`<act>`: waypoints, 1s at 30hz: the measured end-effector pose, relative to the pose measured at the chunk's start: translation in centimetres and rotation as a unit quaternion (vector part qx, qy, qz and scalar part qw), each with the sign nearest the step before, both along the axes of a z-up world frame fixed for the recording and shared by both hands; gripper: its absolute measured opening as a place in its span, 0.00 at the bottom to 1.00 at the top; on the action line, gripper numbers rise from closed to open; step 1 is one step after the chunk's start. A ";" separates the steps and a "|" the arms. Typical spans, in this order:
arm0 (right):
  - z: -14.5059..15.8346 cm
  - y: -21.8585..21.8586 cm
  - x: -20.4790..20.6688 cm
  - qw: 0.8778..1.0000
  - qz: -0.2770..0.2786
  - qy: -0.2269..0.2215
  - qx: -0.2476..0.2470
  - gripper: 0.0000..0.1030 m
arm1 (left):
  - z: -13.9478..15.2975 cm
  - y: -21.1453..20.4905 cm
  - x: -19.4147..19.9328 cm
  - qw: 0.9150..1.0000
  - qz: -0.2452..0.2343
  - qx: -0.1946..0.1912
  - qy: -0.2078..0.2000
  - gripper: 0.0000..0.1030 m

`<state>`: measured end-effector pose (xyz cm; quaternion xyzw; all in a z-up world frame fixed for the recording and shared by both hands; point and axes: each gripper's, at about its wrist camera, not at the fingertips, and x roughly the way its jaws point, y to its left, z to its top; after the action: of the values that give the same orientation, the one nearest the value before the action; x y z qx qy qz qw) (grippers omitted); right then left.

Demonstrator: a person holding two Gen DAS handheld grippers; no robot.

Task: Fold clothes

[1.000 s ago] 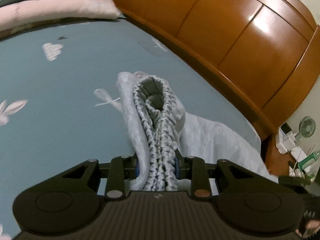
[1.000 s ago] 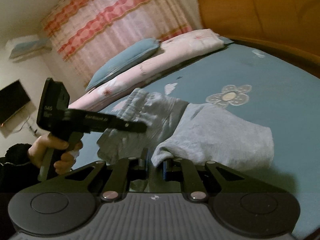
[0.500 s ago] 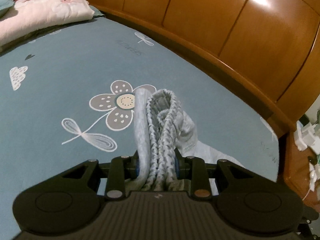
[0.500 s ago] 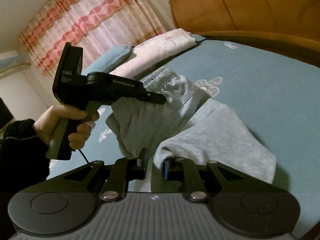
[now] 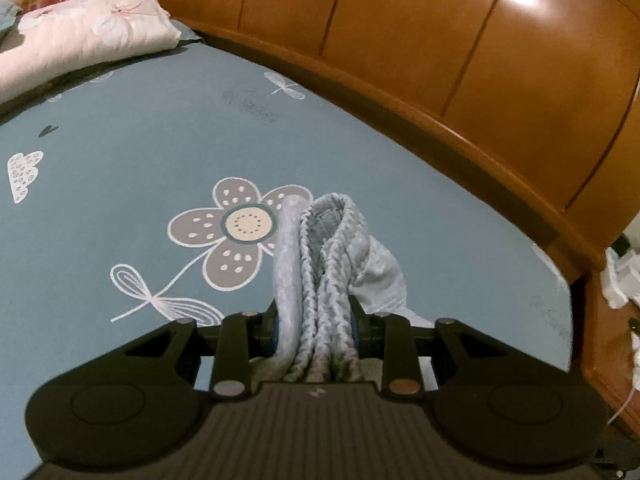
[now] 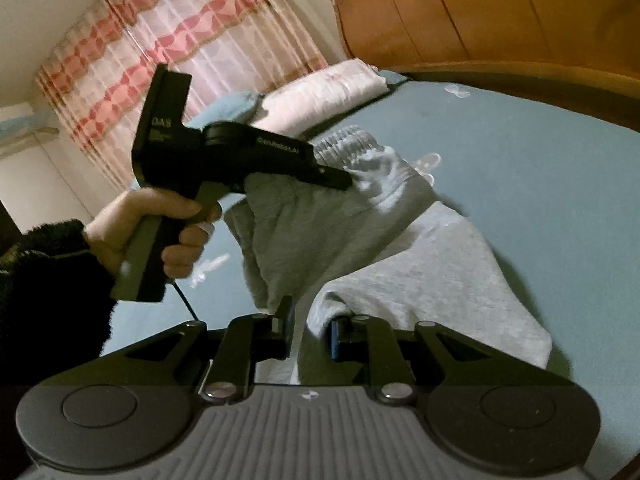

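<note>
Grey sweatpants [image 6: 400, 264] lie partly on the blue bed sheet [image 6: 540, 168]. My left gripper [image 5: 316, 320] is shut on the bunched elastic waistband [image 5: 328, 256] and holds it up above the sheet. In the right wrist view the left gripper [image 6: 332, 174] shows held in a hand, with the waistband hanging from it. My right gripper [image 6: 310, 332] is shut on a fold of the grey sweatpants near their lower edge.
A wooden headboard [image 5: 460, 64] runs along the far side of the bed. Pink and blue pillows [image 5: 80, 40] lie at the far left. A nightstand with small items [image 5: 620, 272] stands at the right. A striped curtain [image 6: 180, 48] hangs behind.
My left gripper has lifted the waistband higher and swung it towards the headboard. The pants hang more stretched between both grippers. The right gripper has kept its hold.
</note>
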<state>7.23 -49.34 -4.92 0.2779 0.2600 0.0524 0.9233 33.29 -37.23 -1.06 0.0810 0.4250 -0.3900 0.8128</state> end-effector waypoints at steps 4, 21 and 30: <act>-1.0 -0.8 -0.6 1.000 -0.006 0.007 0.026 0.27 | 0.4 0.5 0.5 0.999 0.023 0.007 -0.021 0.41; -3.0 -3.5 -4.5 0.980 -0.032 0.033 0.193 0.78 | 4.0 7.5 -7.3 0.997 0.010 -0.009 -0.073 0.68; -7.1 -8.5 -9.0 0.920 -0.149 0.033 0.362 0.86 | -0.2 9.9 -18.8 0.993 -0.094 -0.039 -0.055 0.80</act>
<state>-1.81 -57.86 -12.05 0.6299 0.2093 -0.0045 0.7479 14.46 -27.34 -1.26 0.1098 0.3541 -0.4759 0.7975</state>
